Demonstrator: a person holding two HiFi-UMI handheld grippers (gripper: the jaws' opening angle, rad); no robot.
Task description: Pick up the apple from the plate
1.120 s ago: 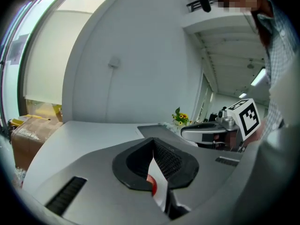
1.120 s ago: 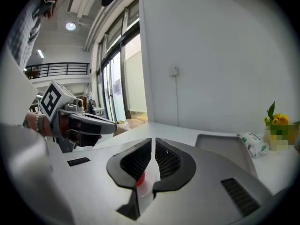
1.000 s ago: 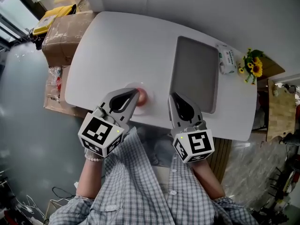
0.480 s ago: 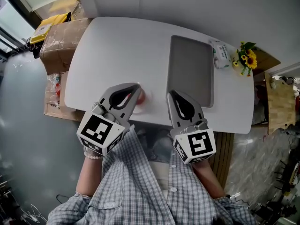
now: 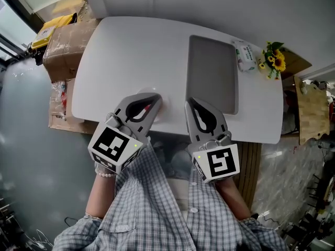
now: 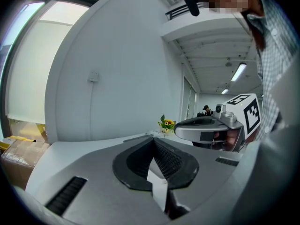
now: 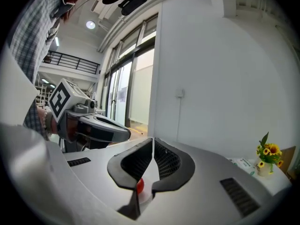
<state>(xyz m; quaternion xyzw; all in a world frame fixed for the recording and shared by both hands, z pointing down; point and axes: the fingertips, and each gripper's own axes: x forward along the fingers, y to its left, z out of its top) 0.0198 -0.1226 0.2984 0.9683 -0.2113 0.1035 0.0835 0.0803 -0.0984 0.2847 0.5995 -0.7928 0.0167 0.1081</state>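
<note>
The red apple (image 7: 139,185) shows small and low in the right gripper view, through the gap under the jaws, on a white plate (image 7: 146,197). In the head view only a red sliver of the apple (image 5: 148,107) shows through the frame of my left gripper (image 5: 156,97), which hangs over it near the white table's front edge. Its jaws meet at the tips, with nothing held. My right gripper (image 5: 189,103) hovers just to the right, beside the grey mat, and is also shut and empty. Each gripper view shows the other gripper: right (image 6: 206,128), left (image 7: 96,125).
A large grey mat (image 5: 212,72) lies on the white table (image 5: 120,51). A wipes pack (image 5: 244,56) and a small pot of sunflowers (image 5: 273,61) stand at the far right corner. Cardboard boxes (image 5: 63,41) sit on the floor to the left.
The left gripper has moved over the apple, which showed beside its tips a second ago and is now almost hidden. The right gripper has barely moved.
</note>
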